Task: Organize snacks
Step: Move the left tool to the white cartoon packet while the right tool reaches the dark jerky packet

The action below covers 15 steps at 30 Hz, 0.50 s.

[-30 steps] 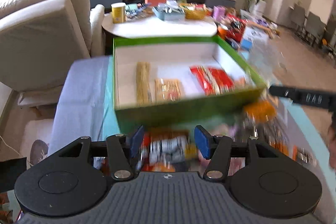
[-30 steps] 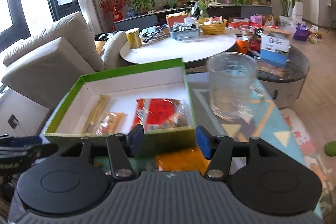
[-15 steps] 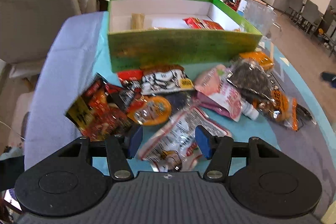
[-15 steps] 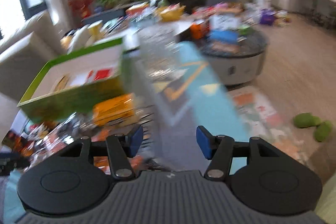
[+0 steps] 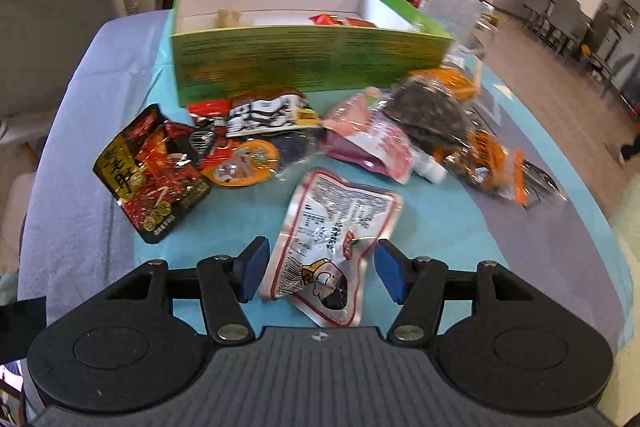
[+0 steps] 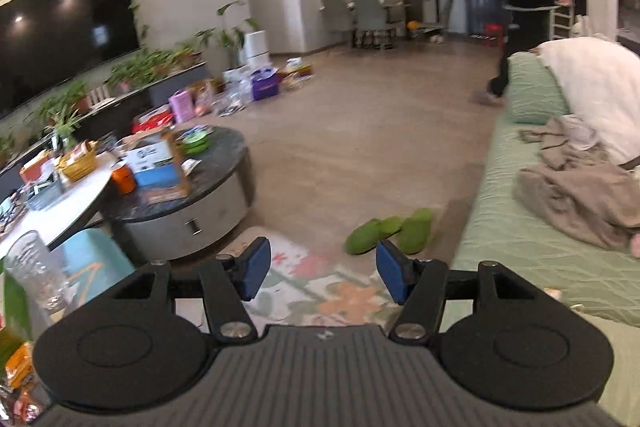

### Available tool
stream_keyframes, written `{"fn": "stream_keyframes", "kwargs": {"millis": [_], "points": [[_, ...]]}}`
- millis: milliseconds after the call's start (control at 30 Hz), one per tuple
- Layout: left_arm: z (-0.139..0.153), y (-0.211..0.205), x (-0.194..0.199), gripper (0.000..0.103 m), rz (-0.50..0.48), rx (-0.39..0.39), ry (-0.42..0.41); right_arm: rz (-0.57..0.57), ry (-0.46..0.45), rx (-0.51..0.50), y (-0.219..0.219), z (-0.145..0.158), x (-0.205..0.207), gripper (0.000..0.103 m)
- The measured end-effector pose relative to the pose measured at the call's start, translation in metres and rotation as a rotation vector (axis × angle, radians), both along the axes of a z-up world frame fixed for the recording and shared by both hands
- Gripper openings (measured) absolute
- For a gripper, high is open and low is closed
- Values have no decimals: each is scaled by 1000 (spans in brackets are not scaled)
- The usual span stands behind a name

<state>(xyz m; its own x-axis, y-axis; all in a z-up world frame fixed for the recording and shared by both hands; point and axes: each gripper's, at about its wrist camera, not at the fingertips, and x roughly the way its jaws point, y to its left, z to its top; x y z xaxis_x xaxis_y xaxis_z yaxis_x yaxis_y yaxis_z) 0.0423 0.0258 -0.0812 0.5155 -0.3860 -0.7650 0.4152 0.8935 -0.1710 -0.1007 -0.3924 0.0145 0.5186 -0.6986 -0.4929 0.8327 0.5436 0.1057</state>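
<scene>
Left gripper hovered over a snack packet; right gripper faced the room.

The left jaws were spread wide either side of the white snack packet, which lay flat on the worktop, not gripped. Other snacks lay scattered before the green box. The right jaws were also released, empty, above the rug near green slippers.
</scene>
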Motion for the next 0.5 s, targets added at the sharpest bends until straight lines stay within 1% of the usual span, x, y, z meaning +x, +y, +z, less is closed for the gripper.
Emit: {"fn": "stream_keyframes", "kwargs": {"millis": [100,167,233,300,400,500], "points": [[6,0,-4,55,7,-11,-21,31,10,18,8,-7,4,62],[8,1,-4,56,17,-18,-30,108,24,32,18,-13,10,62],[10,0,-5,60,8,-17,-45,217,43,27,37,-18,25,62],[9,-4,-6,61,-14,-5,-57,333,63,25,59,-23,43,62],[2,-12,-4,61,-39,35,-47,508,78,33,86,-28,62,62],[-5,-17,-6,61,-44,79,-55,674,98,51,113,-37,80,62]]}}
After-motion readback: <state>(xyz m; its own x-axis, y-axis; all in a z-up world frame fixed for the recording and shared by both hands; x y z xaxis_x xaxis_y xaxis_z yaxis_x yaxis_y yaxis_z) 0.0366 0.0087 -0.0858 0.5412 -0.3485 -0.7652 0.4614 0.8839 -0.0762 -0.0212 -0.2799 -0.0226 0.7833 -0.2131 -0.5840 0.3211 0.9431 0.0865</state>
